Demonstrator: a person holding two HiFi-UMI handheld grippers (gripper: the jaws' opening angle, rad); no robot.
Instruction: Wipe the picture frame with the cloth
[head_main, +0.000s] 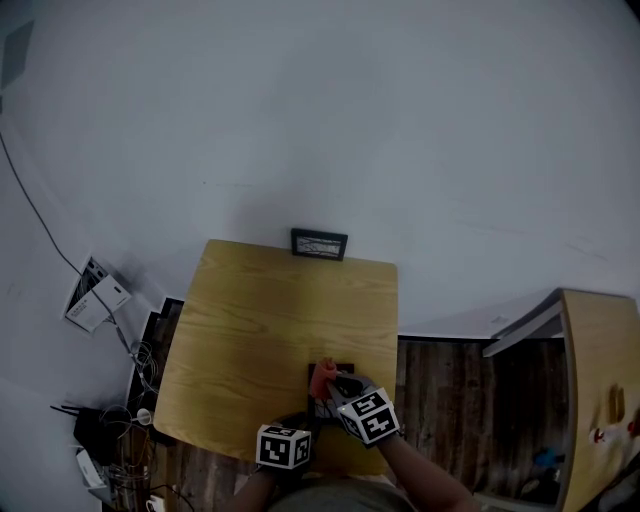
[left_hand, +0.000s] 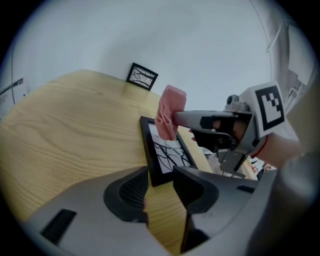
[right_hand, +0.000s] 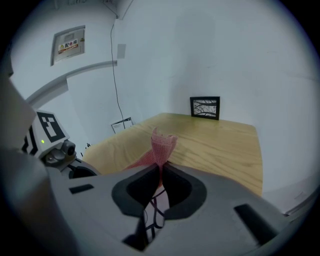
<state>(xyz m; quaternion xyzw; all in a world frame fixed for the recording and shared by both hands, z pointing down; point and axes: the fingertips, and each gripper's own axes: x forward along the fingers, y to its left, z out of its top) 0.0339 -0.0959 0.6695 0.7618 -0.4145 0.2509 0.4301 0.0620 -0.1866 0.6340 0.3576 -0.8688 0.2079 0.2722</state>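
Observation:
A black picture frame (left_hand: 162, 152) with a branch drawing lies flat near the front edge of the wooden table (head_main: 260, 320). My left gripper (left_hand: 160, 176) stands open right at the frame's near corner, its pads not pressing on it. My right gripper (right_hand: 161, 167) is shut on a pink cloth (right_hand: 161, 144), which sticks up past its jaws. In the left gripper view the pink cloth (left_hand: 170, 112) hangs just above the frame's far half. In the head view both grippers sit close together at the table's front, and the cloth (head_main: 322, 377) shows over the frame (head_main: 342, 369).
A second small black frame (head_main: 319, 243) stands upright at the table's far edge against the white wall. Papers (head_main: 95, 295) and cables (head_main: 140, 365) lie on the floor to the left. A wooden cabinet (head_main: 600, 400) stands at the right.

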